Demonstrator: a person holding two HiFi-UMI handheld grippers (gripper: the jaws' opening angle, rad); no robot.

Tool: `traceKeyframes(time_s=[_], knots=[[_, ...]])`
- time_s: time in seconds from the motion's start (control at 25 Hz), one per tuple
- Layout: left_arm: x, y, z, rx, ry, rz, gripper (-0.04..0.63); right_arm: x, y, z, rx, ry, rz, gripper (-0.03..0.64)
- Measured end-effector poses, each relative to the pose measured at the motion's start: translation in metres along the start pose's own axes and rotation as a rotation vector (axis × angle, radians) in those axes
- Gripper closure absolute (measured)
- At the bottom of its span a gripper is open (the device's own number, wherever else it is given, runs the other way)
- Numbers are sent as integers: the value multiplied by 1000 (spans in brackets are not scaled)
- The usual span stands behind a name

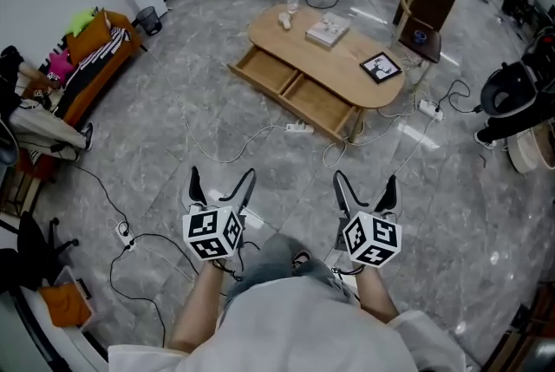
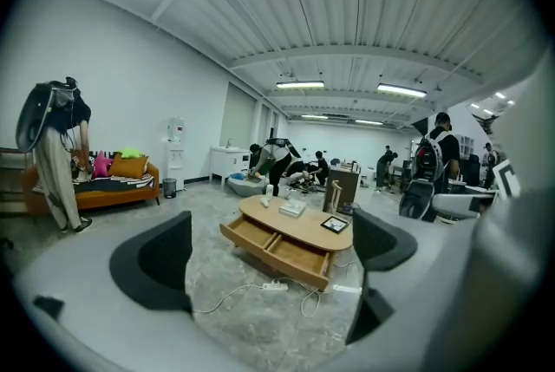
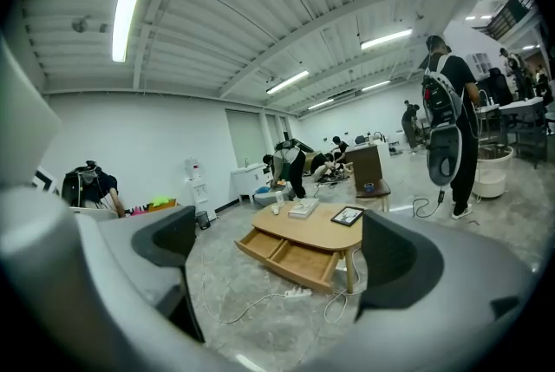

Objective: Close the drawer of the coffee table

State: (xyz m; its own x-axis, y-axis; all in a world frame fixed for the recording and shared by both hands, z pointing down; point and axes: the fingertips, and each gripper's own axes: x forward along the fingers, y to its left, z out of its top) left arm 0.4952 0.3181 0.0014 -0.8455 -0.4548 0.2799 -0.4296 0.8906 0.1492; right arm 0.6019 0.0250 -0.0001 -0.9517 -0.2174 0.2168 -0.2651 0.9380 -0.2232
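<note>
An oval wooden coffee table (image 1: 334,58) stands on the grey floor some way ahead of me. Its wide two-compartment drawer (image 1: 295,93) is pulled out toward me and looks empty. My left gripper (image 1: 222,184) and right gripper (image 1: 365,191) are held side by side low in the head view, well short of the table. Both are open with nothing between the fingers. The left gripper view frames the drawer (image 2: 282,247) between the left gripper's (image 2: 269,275) dark fingers. In the right gripper view the drawer (image 3: 290,253) likewise sits between the right gripper's (image 3: 277,275) fingers.
A book (image 1: 327,30), a framed picture (image 1: 380,67) and a bottle (image 1: 292,2) sit on the tabletop. A white power strip (image 1: 299,127) and loose cables lie on the floor before the drawer. An orange sofa (image 1: 95,67) is at left, a dark chair (image 1: 425,10) behind the table.
</note>
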Motion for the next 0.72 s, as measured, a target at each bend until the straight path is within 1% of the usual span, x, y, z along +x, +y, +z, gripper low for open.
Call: traceKeyframes(time_s=[0.16, 0.32, 0.44, 0.52, 0.72], knots=[[4, 9, -1, 3, 8, 40, 38, 13, 2, -6, 11, 22, 25, 29], [17, 23, 3, 2, -7, 78, 38, 32, 5, -7, 3, 32, 38, 29], [32, 30, 7, 15, -11, 84, 38, 49, 7, -3, -22, 31, 33, 29], [43, 40, 8, 10, -9, 84, 38, 63, 14, -2, -32, 32, 34, 29], [79, 78, 22, -14, -16, 81, 38, 107, 48, 3, -34, 28, 44, 29]])
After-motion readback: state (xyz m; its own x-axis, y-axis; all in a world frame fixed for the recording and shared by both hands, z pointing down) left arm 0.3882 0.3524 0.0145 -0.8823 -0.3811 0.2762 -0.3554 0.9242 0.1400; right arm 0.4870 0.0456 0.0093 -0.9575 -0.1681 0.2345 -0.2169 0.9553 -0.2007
